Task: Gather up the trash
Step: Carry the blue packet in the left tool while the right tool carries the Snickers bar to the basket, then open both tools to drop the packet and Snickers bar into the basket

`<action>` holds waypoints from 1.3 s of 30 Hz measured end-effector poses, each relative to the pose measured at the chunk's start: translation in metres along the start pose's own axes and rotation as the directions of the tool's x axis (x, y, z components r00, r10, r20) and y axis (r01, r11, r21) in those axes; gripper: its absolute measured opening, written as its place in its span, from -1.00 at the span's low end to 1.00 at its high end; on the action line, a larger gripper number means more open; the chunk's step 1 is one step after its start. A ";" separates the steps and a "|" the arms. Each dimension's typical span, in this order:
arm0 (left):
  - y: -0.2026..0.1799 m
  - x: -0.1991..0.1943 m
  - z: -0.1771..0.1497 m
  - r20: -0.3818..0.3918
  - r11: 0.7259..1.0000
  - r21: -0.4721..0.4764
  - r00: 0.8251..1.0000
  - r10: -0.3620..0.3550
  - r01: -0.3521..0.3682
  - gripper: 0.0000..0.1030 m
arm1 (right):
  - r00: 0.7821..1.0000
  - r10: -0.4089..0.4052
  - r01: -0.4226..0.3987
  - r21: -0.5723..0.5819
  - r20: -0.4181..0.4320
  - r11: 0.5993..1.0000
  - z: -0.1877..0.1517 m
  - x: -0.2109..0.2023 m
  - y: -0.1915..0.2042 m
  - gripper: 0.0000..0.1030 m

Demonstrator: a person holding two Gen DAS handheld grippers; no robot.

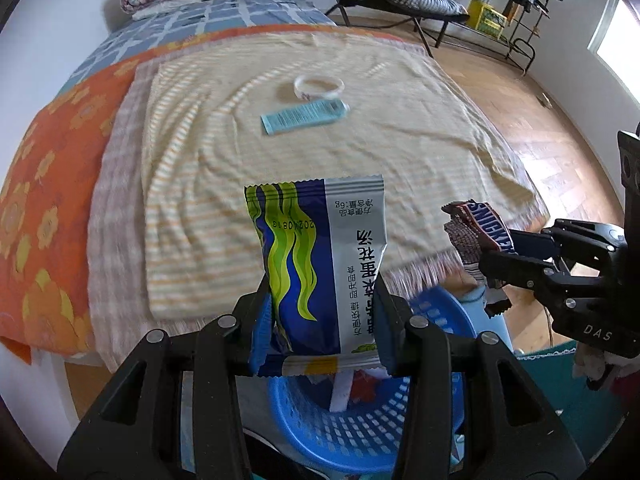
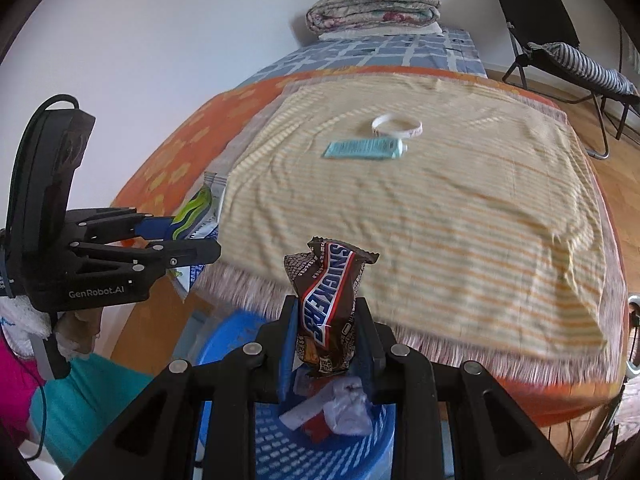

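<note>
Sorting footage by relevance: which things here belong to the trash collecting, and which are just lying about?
Part of the job:
seaweed packet in left gripper
Snickers wrapper in right gripper
blue basket

Lying about:
wristband
blue tube
folded quilt
folding chair

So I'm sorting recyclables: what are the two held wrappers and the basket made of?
Seaweed packet: glossy plastic film with a silvery panel, crimped edges. Snickers wrapper: shiny, crumpled brown film, probably plastic. Blue basket: rigid moulded plastic, going by its slotted wall.
</note>
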State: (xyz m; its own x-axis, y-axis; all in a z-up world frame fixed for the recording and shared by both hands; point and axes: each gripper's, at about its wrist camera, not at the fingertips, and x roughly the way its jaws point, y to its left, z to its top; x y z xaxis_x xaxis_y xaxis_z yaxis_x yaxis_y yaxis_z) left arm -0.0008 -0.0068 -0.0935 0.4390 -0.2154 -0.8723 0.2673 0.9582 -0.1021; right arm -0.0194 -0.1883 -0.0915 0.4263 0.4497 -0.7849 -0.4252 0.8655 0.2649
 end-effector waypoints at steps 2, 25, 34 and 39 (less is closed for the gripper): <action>-0.004 0.002 -0.009 -0.008 1.000 0.005 1.000 -0.006 0.006 -0.16 | 1.000 -0.006 0.006 -0.012 -0.006 1.000 -0.010 -0.001 0.004 -0.49; -0.029 0.047 -0.075 -0.149 0.998 0.033 0.988 -0.050 0.055 -0.16 | 0.998 -0.011 0.006 -0.074 -0.069 0.997 -0.062 0.004 0.022 -0.47; -0.035 0.058 -0.079 -0.179 0.997 0.045 0.982 -0.055 0.064 -0.16 | 0.995 -0.013 0.006 -0.072 -0.100 0.997 -0.070 0.011 0.020 -0.47; -0.037 0.063 -0.080 -0.194 0.997 0.044 0.979 -0.055 0.065 -0.13 | 0.993 -0.011 0.005 -0.056 -0.115 0.998 -0.072 0.013 0.018 -0.45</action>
State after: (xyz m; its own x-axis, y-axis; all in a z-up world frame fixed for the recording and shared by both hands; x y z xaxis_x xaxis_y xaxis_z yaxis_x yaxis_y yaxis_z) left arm -0.0515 -0.0405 -0.1833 0.2485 -0.2272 -0.9416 0.3329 0.9329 -0.1372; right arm -0.0786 -0.1826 -0.1375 0.3362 0.4114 -0.8472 -0.4668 0.8540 0.2295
